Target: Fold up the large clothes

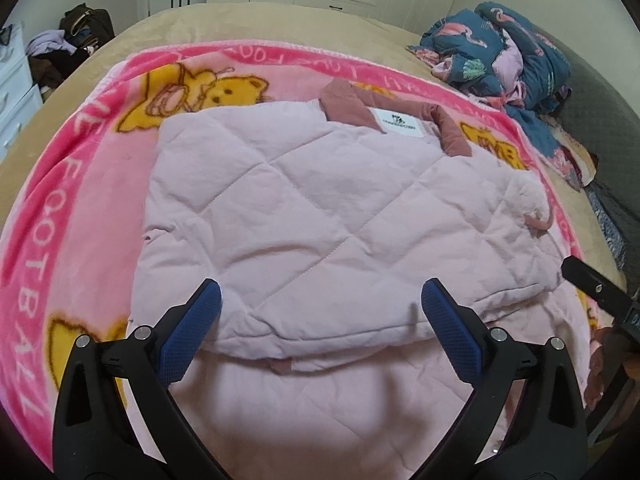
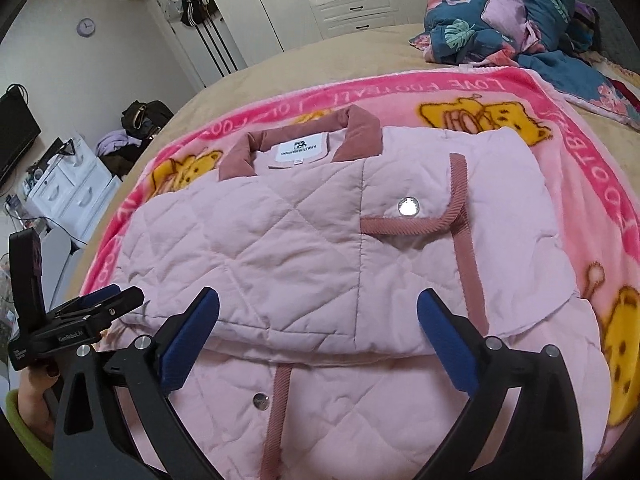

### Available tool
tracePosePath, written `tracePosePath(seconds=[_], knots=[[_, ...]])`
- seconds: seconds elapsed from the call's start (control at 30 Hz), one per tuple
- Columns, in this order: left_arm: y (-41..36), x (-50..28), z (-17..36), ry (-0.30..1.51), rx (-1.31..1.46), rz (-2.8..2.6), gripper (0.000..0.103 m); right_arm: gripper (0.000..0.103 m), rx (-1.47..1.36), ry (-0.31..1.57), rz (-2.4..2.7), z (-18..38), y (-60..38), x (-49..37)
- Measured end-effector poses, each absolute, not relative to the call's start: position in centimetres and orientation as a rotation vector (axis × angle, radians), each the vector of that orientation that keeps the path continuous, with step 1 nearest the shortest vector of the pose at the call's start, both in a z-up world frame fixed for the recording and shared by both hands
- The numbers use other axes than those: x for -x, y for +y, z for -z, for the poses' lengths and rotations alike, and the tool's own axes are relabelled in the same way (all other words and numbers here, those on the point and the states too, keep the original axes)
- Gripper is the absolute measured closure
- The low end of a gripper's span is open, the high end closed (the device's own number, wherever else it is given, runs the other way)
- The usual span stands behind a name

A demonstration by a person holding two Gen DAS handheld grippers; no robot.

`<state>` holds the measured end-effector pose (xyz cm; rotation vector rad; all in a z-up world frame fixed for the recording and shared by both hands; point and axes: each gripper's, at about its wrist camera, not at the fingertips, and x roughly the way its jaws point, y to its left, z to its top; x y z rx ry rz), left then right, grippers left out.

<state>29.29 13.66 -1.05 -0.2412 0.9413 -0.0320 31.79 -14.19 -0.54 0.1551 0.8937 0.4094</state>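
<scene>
My right gripper [image 2: 318, 310] stands wide apart, nothing between its blue pads, poised over the near folded edge of the pale pink quilted jacket [image 2: 304, 248] with dusty-rose corduroy collar and trim. My left gripper [image 1: 321, 300] is likewise spread and empty, above the same fold further left. The jacket lies folded, collar at the far end, snap button facing up, on the pink fleece bear-print blanket [image 2: 568, 184] over the beige bed [image 1: 248, 24]. A crumpled dark-teal floral quilt [image 2: 512, 12] sits at the far right.
</scene>
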Motion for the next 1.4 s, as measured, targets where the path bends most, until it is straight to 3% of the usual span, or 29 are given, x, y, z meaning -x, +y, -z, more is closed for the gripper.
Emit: tracePosePath(seconds=[1.4], knots=[[10.4,-20.0,-6.8,0.782,0.255,0.103,0.009,0.004,-0.205,0.716,-0.43,-7.2,-18.9,-23.6]])
